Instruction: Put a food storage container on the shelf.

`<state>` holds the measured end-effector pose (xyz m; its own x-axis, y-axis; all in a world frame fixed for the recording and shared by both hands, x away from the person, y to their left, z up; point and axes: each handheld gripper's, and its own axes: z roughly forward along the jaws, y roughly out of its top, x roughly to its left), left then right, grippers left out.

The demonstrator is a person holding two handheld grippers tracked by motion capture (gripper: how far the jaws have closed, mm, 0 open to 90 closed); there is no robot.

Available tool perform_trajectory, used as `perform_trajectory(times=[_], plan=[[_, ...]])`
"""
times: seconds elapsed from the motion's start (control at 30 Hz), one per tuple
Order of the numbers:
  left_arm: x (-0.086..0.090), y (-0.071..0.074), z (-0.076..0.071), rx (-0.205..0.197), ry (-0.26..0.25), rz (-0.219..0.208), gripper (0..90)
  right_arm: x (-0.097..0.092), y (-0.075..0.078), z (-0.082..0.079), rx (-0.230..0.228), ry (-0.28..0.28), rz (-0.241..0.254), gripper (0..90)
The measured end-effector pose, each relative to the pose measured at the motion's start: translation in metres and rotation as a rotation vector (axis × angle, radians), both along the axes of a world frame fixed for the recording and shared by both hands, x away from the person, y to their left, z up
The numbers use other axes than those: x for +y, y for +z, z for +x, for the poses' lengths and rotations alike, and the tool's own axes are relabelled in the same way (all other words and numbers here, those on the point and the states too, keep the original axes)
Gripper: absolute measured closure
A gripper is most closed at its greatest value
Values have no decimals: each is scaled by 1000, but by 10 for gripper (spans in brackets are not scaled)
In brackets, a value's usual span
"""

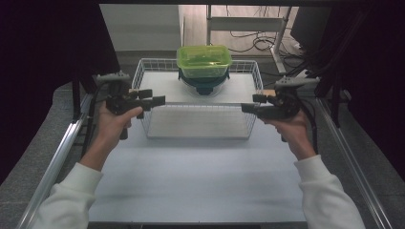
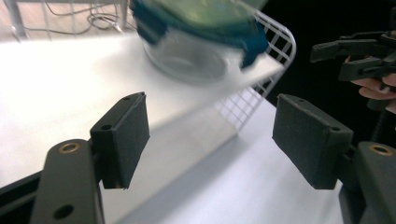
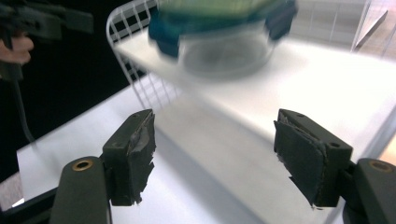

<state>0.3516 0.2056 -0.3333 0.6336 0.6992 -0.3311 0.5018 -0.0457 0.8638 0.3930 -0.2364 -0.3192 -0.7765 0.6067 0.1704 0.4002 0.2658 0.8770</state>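
Observation:
A white wire basket (image 1: 146, 71) stands at the middle of the white table (image 1: 200, 176). On a white board (image 1: 165, 88) in its far half sits a clear bowl (image 1: 204, 86) with a teal lid, and a green lidded box (image 1: 204, 61) rests on top of it. My left gripper (image 1: 152, 97) hovers at the basket's left rim, and my right gripper (image 1: 252, 103) at its right rim. They point at each other, both open with nothing between the pads. The left gripper view shows its pads (image 2: 123, 140) wide apart, the blurred bowl (image 2: 187, 56) and the right gripper (image 2: 341, 56) beyond. The right gripper view has the bowl (image 3: 224, 51) ahead.
Metal rails (image 1: 57, 162) run along both sides of the table, with dark curtains (image 1: 43, 57) beyond them. Cables (image 1: 258, 43) and a white frame lie on the floor behind the basket. The table's near half lies between the person's white sleeves (image 1: 329, 195).

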Motion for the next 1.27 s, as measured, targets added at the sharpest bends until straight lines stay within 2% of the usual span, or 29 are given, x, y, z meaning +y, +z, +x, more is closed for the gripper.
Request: perform_trajectory(times=[0.13,0.3,0.37,0.43,0.47,0.53,0.6,0.7,0.8,0.9,1.13,1.27], plan=[[-1,-21,-18,-5,-16,15,262,-6,-22,-22,7,16,-22,287],[-1,-55,-36,28,-14,40,262,-13,-47,-44,14,14,-67,287],[-1,-73,-45,49,-5,59,258,-17,-59,-51,36,3,-79,281],[-2,-83,-51,64,4,73,243,-20,-71,-56,66,-15,-87,273],[-3,-92,-56,75,14,98,234,-20,-76,-58,78,-19,-90,270],[-3,-103,-61,91,23,119,223,-22,-88,-62,112,-32,-111,255],[-3,-116,-67,122,17,129,216,-24,-101,-66,144,-44,-120,249],[-3,-130,-74,144,12,165,208,-28,-116,-72,173,-64,-128,243],[-4,-135,-76,146,14,205,199,-31,-128,-74,196,-76,-144,231],[-5,-135,-75,149,13,186,200,-32,-133,-72,201,-93,-159,212],[-5,-138,-73,153,20,199,195,-33,-134,-72,167,-112,-169,184],[-4,-142,-72,168,29,205,190,-33,-136,-69,166,-112,-156,173]])
